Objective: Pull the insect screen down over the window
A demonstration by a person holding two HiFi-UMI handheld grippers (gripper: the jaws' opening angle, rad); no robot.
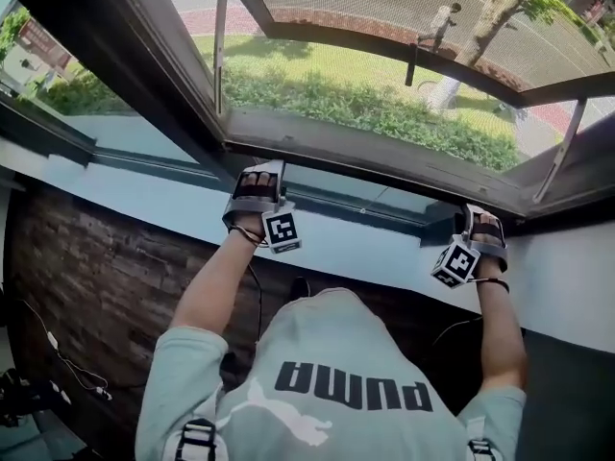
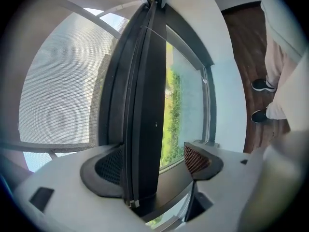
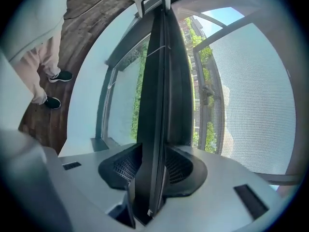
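**Desk:** What does the head view catch that the gripper views miss?

**Photographer:** Both arms at once, reaching over the pale window sill [image 1: 144, 214], with lawn and a green hedge [image 1: 365, 104] outside. Only the gripper views settle the grips. The left gripper [image 2: 153, 166] stands wide around the dark bottom rail [image 2: 142, 105]: one pad lies against it, the other pad [image 2: 197, 158] is clear of it. The right gripper [image 3: 154, 170] is clamped on the same rail, a pad on each side.

**Desk:** And the screen itself?

**Photographer:** The grey mesh insect screen [image 2: 58, 95] stretches flat beyond its rail. The rail sits low, near the window frame's bottom edge, with a strip of hedge showing beneath it.

**Desk:** The room?

**Photographer:** A dark wood-plank floor [image 2: 241, 42] lies below the sill. The person's dark shoes [image 2: 263, 85] show in both gripper views.
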